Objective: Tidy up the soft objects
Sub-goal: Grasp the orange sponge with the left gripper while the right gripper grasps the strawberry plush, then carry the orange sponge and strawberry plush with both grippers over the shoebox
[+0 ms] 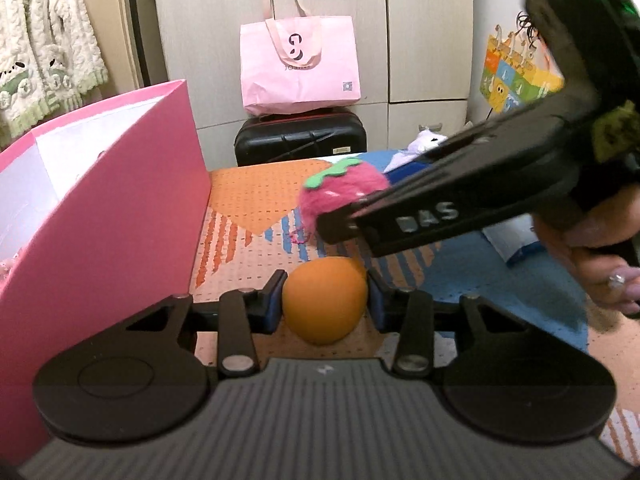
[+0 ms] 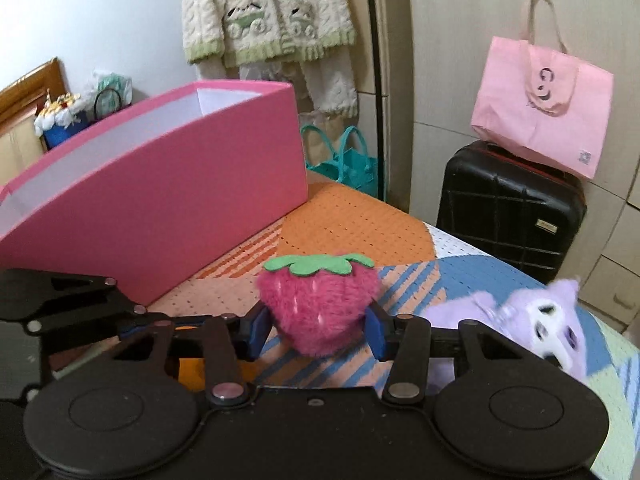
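An orange ball rests on the patterned bedspread, and my left gripper is shut on it, blue pads against both sides. My right gripper is shut on a fuzzy pink strawberry plush with a green felt leaf. In the left wrist view, that gripper reaches in from the right with the strawberry plush at its tips, just beyond the ball. A tall open pink box stands to the left, close beside both grippers, and shows as the pink box in the right wrist view. A purple plush toy lies to the right.
A black suitcase with a pink tote bag on it stands past the bed's far edge, against cupboards. A cream knit garment hangs on the wall. A teal bag sits behind the box. A person's hand holds the right gripper.
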Motion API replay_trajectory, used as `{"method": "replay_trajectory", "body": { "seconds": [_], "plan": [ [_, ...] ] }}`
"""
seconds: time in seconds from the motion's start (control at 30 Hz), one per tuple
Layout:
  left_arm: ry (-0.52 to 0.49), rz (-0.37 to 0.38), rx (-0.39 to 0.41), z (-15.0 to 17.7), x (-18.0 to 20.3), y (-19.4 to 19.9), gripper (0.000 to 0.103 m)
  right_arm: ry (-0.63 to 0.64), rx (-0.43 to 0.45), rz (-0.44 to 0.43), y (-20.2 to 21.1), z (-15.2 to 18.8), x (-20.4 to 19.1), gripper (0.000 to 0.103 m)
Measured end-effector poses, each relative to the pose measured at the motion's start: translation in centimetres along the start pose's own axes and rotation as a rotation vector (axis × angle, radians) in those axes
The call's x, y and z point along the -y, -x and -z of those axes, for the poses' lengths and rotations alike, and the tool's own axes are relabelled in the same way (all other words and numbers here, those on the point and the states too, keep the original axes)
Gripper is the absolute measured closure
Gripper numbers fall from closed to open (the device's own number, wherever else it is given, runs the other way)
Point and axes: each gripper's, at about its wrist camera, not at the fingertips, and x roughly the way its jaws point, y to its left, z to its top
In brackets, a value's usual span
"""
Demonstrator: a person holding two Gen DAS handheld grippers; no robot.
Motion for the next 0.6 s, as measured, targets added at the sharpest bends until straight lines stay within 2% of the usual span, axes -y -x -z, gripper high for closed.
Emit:
{"method": "replay_trajectory", "body": {
  "seconds": [0.3, 0.6],
  "plan": [
    [0.010, 0.035, 0.027, 0.1, -0.2, 2.8, 0.063, -0.151, 0.050, 0.074, 4.6, 3.1, 0.1, 0.050],
    [0.025, 0.090, 0.024, 1.2, -0.5, 6.1, 0.063, -0.195, 0.048, 0.142, 7.4, 5.8, -2.5, 0.050]
  ]
}}
